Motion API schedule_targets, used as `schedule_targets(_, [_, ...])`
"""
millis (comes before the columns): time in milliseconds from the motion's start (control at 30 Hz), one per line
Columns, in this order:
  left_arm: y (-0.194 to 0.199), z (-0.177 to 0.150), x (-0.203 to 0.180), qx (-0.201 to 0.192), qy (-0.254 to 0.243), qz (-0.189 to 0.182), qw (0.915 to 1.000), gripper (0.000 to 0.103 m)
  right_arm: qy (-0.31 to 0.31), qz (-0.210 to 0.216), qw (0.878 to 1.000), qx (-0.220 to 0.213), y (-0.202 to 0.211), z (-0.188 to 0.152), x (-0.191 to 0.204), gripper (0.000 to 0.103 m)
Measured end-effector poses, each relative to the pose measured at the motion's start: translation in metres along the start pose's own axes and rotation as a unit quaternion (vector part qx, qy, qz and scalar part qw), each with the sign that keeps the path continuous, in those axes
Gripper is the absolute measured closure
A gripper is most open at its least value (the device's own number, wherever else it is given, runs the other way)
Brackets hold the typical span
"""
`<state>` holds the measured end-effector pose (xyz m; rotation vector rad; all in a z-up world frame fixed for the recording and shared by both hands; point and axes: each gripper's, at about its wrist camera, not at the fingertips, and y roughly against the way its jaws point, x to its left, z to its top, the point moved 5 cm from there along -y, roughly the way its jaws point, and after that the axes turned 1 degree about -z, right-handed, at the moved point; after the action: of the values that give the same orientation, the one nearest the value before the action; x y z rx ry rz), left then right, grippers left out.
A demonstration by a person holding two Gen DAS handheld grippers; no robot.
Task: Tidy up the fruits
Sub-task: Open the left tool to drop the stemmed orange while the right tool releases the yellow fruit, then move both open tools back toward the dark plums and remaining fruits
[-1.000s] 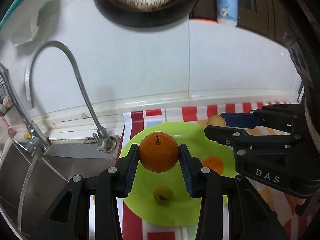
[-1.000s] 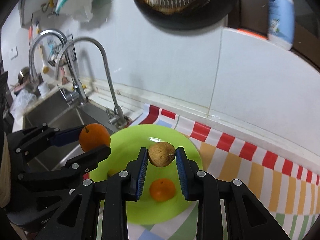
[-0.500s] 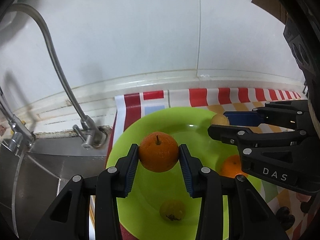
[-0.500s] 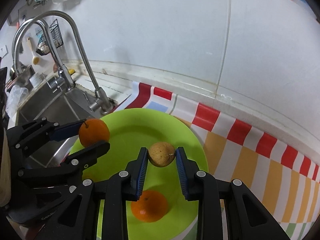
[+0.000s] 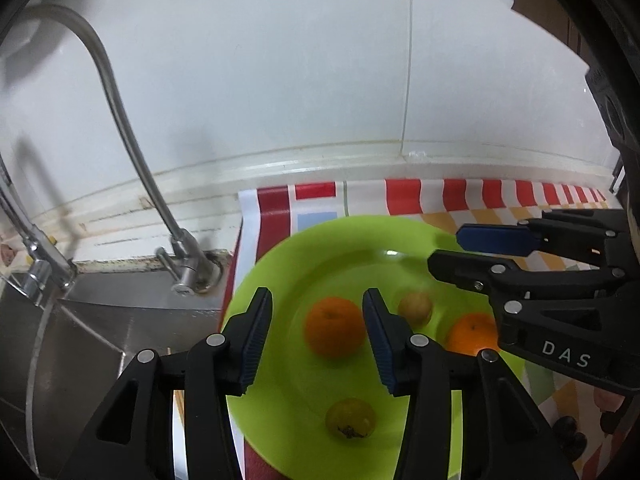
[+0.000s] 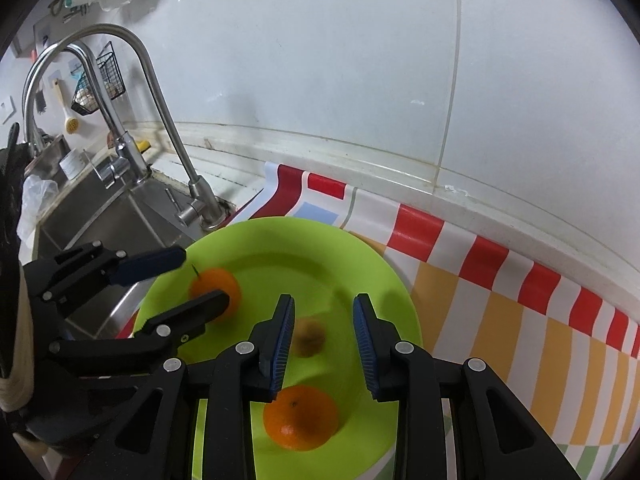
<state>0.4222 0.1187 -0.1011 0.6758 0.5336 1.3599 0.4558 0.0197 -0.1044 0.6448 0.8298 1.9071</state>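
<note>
A lime green plate (image 5: 344, 248) (image 6: 360, 264) lies on the striped cloth beside the sink. My left gripper (image 5: 318, 334) is open above it; an orange (image 5: 335, 332) (image 6: 216, 290) lies blurred on the plate between its fingers. My right gripper (image 6: 324, 340) is open; a small brown fruit (image 6: 308, 337) (image 5: 416, 307) lies blurred on the plate between its fingers. A second orange (image 6: 301, 416) (image 5: 471, 334) and a yellowish fruit (image 5: 350, 418) also lie on the plate. Each gripper shows in the other's view.
A steel sink (image 5: 88, 344) with two curved taps (image 6: 160, 128) lies to the left of the plate. A white tiled wall (image 5: 320, 80) stands close behind. The red, white and orange striped cloth (image 6: 520, 304) covers the counter to the right.
Both grippers have opened and let go of their fruit: the orange and the small brown fruit have dropped onto the plate. Both grippers have moved lower and closer to the plate.
</note>
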Motion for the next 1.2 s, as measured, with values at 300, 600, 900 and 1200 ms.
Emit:
schedule_targets(300, [0.055,0.002,-0.013,-0.044,0.007,0.001,0.9990,0.047,-0.012,-0.006,0.999,-0.048,0.053,-0.004,0.002,0.071])
schedule_targets(600, [0.120,0.001,-0.034,-0.101,0.005,0.005,0.9948,0.034,-0.034,-0.021,0.994,-0.099,0.118,-0.019,0.000,0.064])
schedule_targets(900, [0.163,-0.011,-0.067,-0.127,-0.006,-0.006,0.9919,0.024,-0.056,-0.062,0.986,-0.144,0.182,-0.047,-0.012,0.051])
schedule_targets(1200, [0.190,-0.025,-0.098,-0.141,-0.011,-0.014,0.9898,0.016,-0.062,-0.111,0.976,-0.176,0.237,-0.079,-0.026,0.044])
